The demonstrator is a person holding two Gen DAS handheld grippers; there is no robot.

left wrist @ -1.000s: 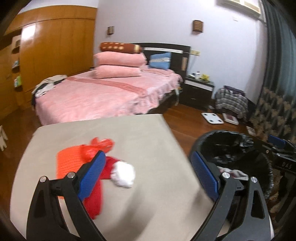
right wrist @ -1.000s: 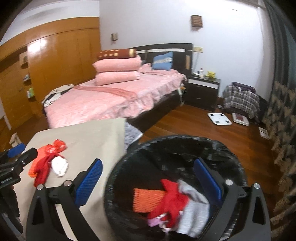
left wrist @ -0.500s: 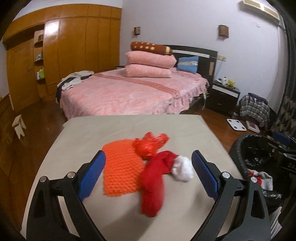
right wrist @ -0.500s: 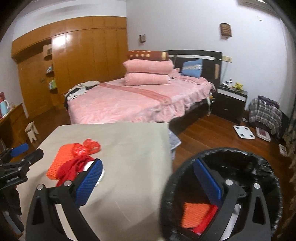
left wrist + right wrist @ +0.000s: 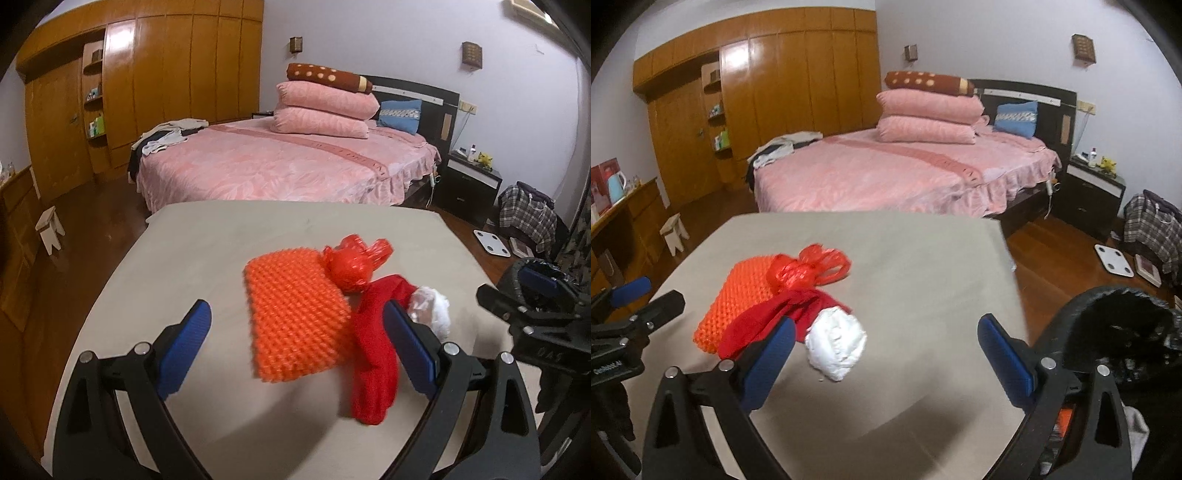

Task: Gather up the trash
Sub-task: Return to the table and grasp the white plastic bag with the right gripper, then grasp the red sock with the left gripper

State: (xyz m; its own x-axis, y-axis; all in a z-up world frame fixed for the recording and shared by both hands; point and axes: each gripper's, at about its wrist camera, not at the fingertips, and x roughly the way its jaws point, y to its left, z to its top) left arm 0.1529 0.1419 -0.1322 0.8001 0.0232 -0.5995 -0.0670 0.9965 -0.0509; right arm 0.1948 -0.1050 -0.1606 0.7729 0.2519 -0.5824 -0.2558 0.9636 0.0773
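Note:
On the beige table [image 5: 192, 251] lie an orange knitted pad [image 5: 295, 314], a crumpled red plastic bag [image 5: 351, 262], a red sock [image 5: 373, 350] and a white paper wad [image 5: 432, 306]. They also show in the right wrist view: the pad [image 5: 738, 299], the bag [image 5: 809, 269], the sock [image 5: 768, 321], the wad [image 5: 836, 343]. My left gripper [image 5: 295, 343] is open and empty, just before the pad. My right gripper [image 5: 886, 354] is open and empty, with the wad near its left finger. The black-lined bin [image 5: 1123, 332] stands at the table's right.
A pink bed [image 5: 288, 166] with stacked pillows stands behind the table. A dark nightstand [image 5: 469, 184], a white scale [image 5: 491, 242] and a plaid bag [image 5: 528, 214] are on the wooden floor at right. A small stool [image 5: 50, 229] and a wooden wardrobe [image 5: 147, 92] are at left.
Both grippers have swung left, away from the bin and toward the pile on the table. The pile now lies between the left fingers, and the bin has slid to the right edge of both views.

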